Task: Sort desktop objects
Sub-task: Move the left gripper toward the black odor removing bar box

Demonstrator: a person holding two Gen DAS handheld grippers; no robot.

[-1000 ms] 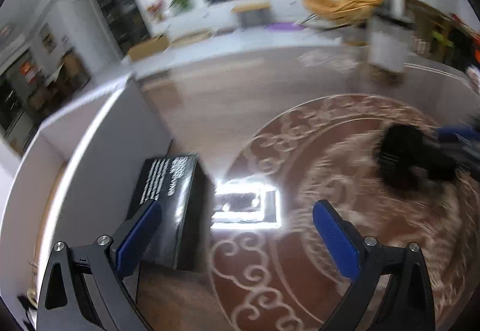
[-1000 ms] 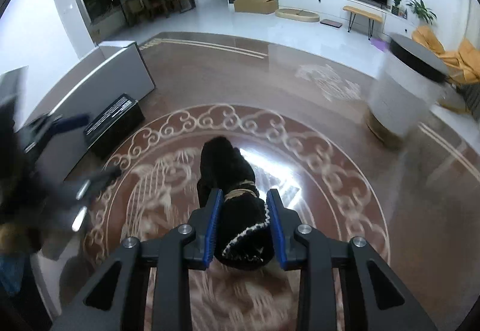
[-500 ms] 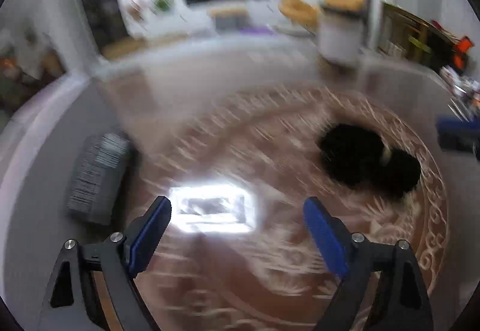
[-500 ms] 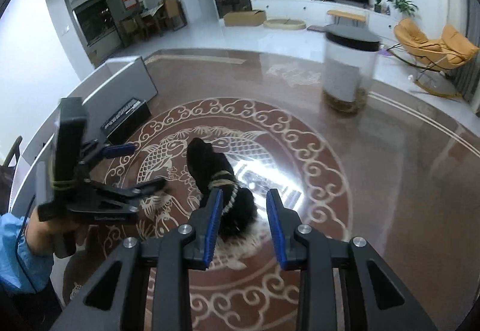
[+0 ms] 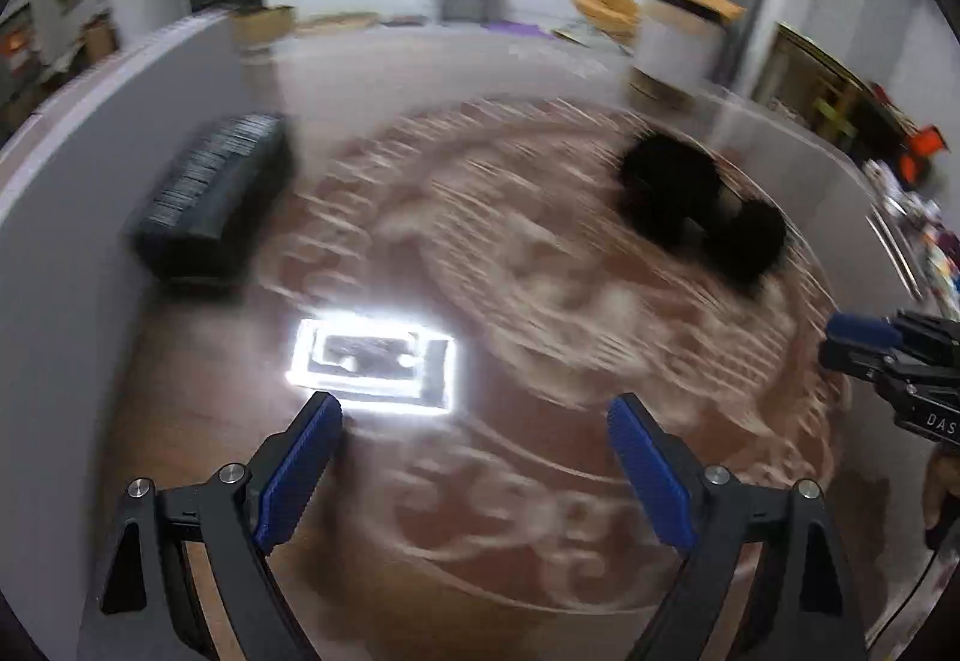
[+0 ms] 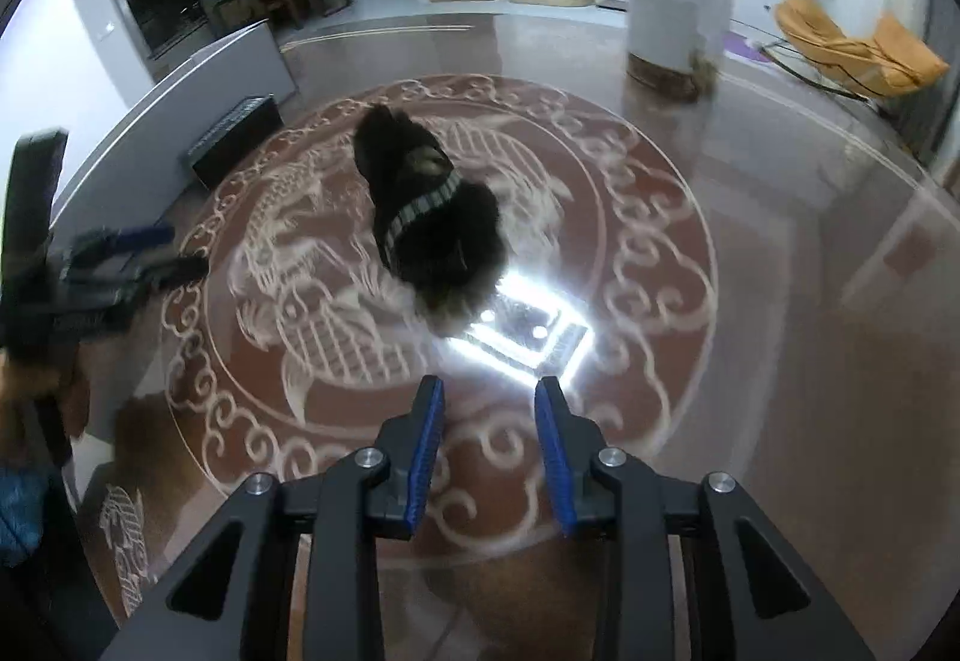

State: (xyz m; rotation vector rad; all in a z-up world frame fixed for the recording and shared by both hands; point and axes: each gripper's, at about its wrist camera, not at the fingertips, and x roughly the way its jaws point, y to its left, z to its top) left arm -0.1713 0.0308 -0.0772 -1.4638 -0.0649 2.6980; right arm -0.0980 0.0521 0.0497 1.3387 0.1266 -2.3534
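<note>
With the right tool [image 6: 489,409] narrowly parted and empty, and the left tool [image 5: 474,415], just reopened, spread wide on nothing, I would centre over the black fuzzy toy [image 6: 429,217], mid-frame on the table [image 6: 780,271], before pinching.

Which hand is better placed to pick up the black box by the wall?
Left. The left tool is wide open, with the black box just ahead on its side; the right tool faces the black fluffy pouch.
</note>
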